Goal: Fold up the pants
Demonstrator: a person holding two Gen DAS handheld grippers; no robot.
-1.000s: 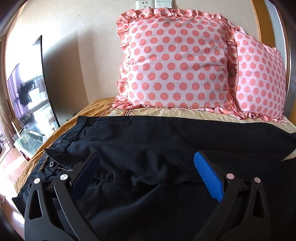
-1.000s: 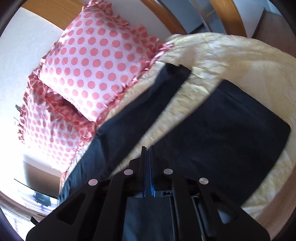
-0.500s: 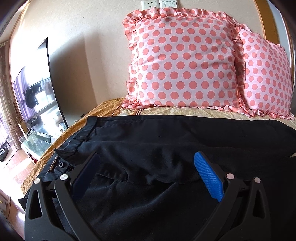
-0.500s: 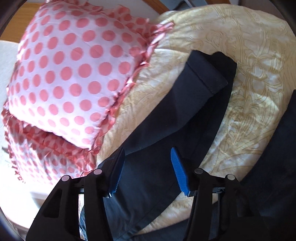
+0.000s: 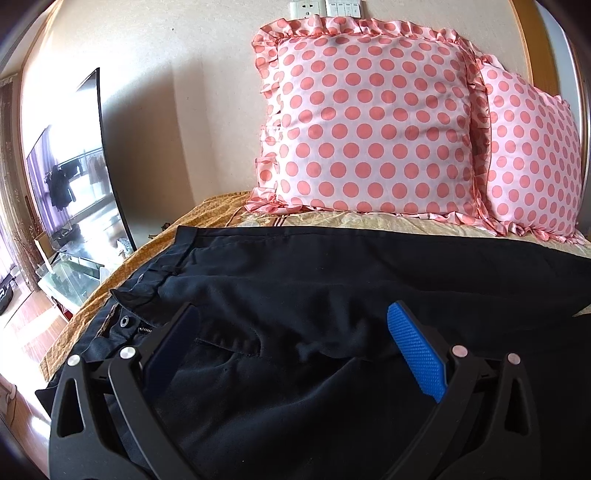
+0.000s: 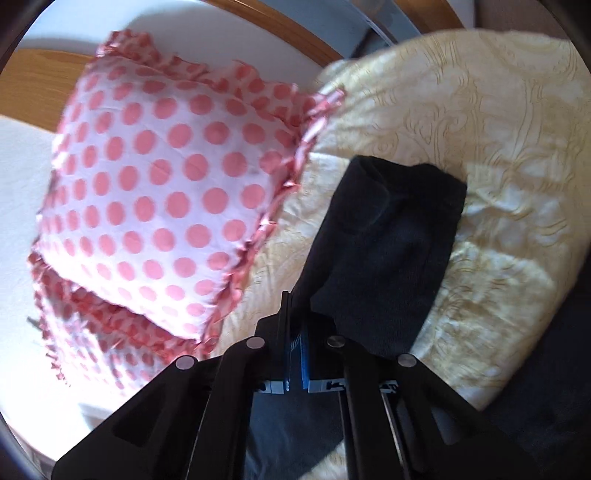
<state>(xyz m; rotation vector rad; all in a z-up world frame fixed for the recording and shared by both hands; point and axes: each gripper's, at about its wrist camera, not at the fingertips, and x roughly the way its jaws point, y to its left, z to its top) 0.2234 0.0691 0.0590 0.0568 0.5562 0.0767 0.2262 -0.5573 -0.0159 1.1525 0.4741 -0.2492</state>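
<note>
Pants (image 5: 295,295) are spread flat across the bed (image 5: 122,280), black fabric covering most of the near side in the left wrist view. Far left there's a TV (image 5: 74,177) leaning by the wall, and a glass stand (image 5: 70,280) below it. Moving in, the waistband end of the pants sits at the left edge of the bed, fly open, with a metal button (image 5: 125,321) showing just beside the left gripper (image 5: 293,345). That gripper has its jaws wide apart, hovering low over the hip area, nothing between them; one blue pad (image 5: 415,352) catches the light on the right. Behind the pants, two pink polka-dot pillows (image 5: 369,125) stand upright against the wall, with a wall outlet (image 5: 308,7) above them.

The right wrist view is kinda blurry. Pillows (image 6: 159,206) are on the left here, the gold patterned bedspread (image 6: 480,129) on the right. In between, a pant leg (image 6: 388,240) runs from the right gripper (image 6: 295,332) toward the hem, which looks folded back on itself and rests on the bedspread near the pillow's frilly edge. The right gripper's jaws are closed tight, pinching the leg fabric, so the cloth lifts up into them. More dark fabric sits at the far right edge.
</note>
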